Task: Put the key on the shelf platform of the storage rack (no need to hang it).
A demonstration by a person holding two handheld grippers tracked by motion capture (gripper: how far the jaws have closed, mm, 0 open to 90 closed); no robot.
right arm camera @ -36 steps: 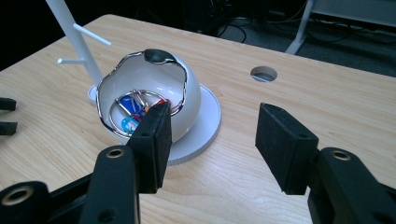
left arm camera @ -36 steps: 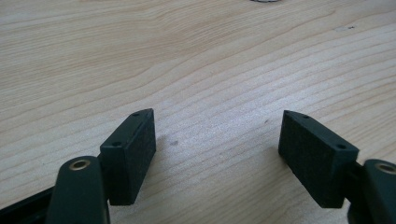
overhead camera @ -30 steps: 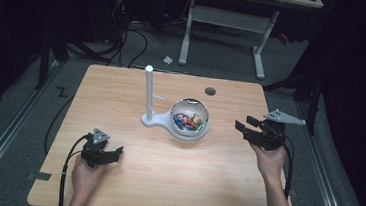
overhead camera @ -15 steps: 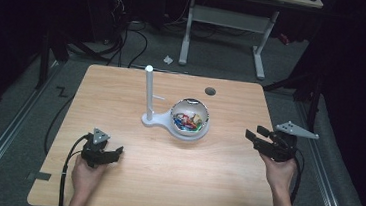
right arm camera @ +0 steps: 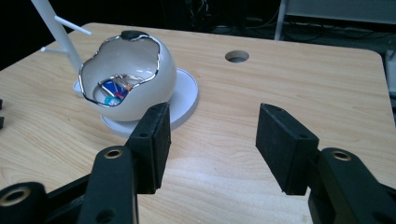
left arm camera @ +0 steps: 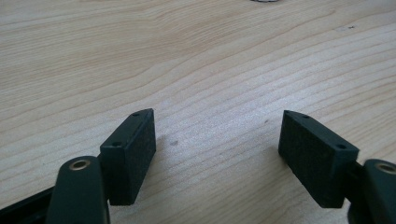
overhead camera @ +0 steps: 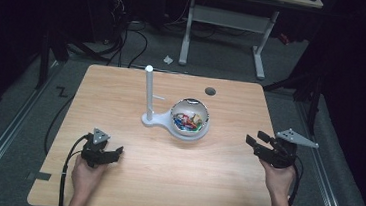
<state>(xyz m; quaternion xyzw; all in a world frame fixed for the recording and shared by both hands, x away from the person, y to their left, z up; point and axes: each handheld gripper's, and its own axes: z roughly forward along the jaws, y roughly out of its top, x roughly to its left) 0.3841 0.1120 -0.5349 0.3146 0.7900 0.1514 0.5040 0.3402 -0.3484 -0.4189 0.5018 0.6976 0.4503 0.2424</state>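
left gripper (overhead camera: 115,151): low over the near-left part of the wooden table (overhead camera: 121,92), held in the person's left hand (overhead camera: 87,172), forearm coming up from the bottom edge; jaws point right, toward table centre
left jaws: spread wide, nothing between them; left gripper view (left arm camera: 217,140) has bare wood grain in the gap
right gripper (overhead camera: 254,141): near the table's right edge, in the right hand (overhead camera: 277,174); grey three-cornered plate sticks out to the right; jaws point left toward the bowl
right jaws: apart, empty; right gripper view (right arm camera: 212,133) has only tabletop between the pads
bowl (overhead camera: 189,121): white egg-shaped bowl with a jagged silver rim, sits on a white round base right of table centre, well apart from both grippers
contents: small colourful wrapped pieces (overhead camera: 187,122) inside, too small to identify
white post (overhead camera: 148,92): upright, just left of the bowl, on the same white base; short peg sticks out of its side
high view extra: both hands at once, cable hole (overhead camera: 210,91) behind the bowl, dark floor with cables and desk legs beyond
right gripper view extra: bowl's cracked-shell opening (right arm camera: 122,60) side-on, dark cap on top, blue piece inside
left gripper view extra: close wood grain
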